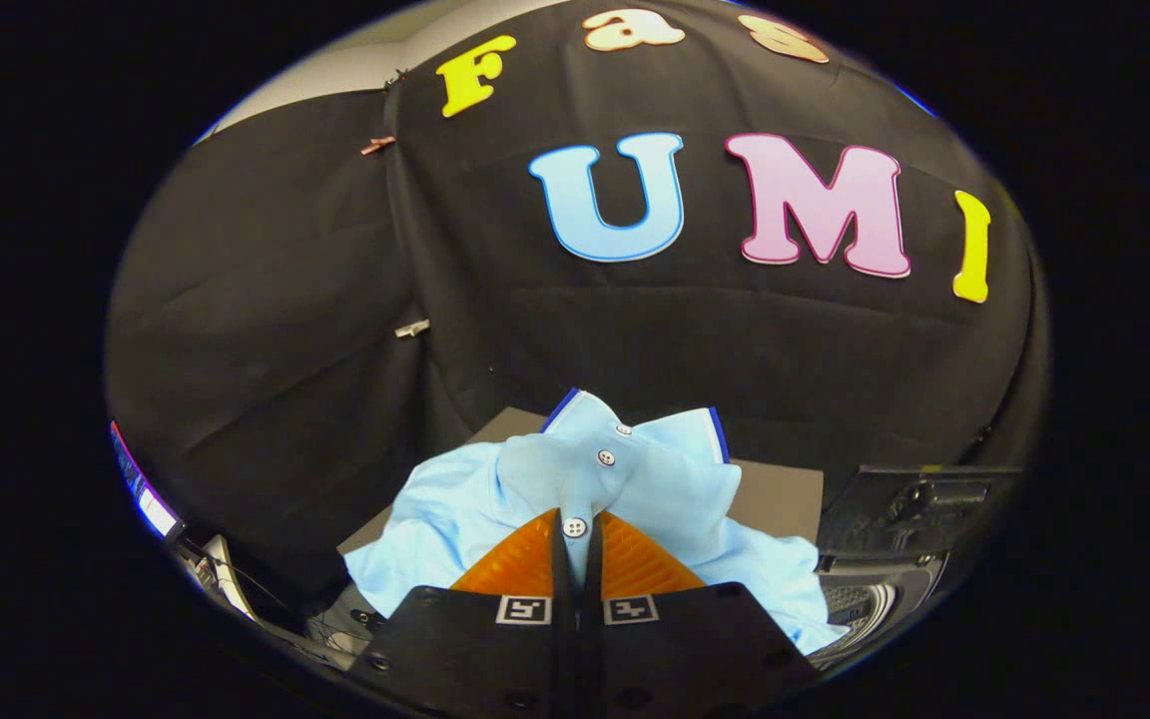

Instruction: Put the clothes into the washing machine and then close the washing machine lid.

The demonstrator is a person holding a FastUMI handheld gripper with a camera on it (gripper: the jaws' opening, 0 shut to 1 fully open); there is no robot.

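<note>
Tool (576, 544) fingers pinched together on the button placket of a light-blue polo shirt (635, 489), apparently lifted off the desk (785, 494) for carrying to the washing machine (869, 599), open just beside it, lid (919, 504) up.

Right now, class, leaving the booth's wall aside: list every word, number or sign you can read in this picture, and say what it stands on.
None can be read.
Light blue shirt: plain, buttons, no print visible.
Gripper, fingers shut on the shirt's button strip: two square coded markers, patterns rather than words.
Washing machine: the dark panel above it is too small and dim to read.
</note>
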